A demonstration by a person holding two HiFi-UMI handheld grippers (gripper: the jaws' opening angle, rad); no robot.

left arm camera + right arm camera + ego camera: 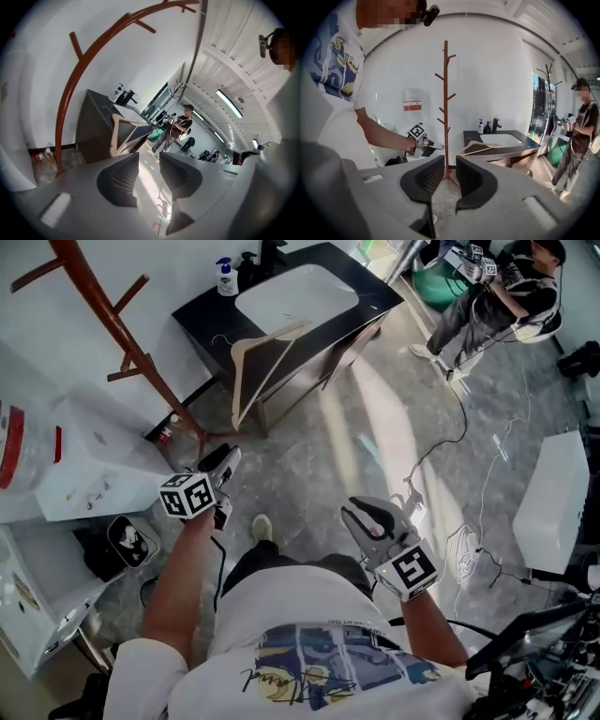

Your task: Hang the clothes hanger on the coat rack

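The brown wooden coat rack (112,324) stands at the upper left by the wall, and it also shows as the coat rack (79,79) and the coat rack (446,108). A pale wooden clothes hanger (258,367) leans against the front of the black sink cabinet; the same hanger (117,136) and hanger (476,147) lies ahead of both jaws. My left gripper (225,460) hovers over the floor near the rack's foot, open and empty (149,168). My right gripper (361,517) is further right, open with nothing between its pads (450,176).
The black cabinet (366,310) carries a white sink and a soap bottle (224,277). A white unit (84,465) stands at the left and a white box (553,502) at the right. Cables (459,427) trail across the floor. A person (487,296) stands at the upper right.
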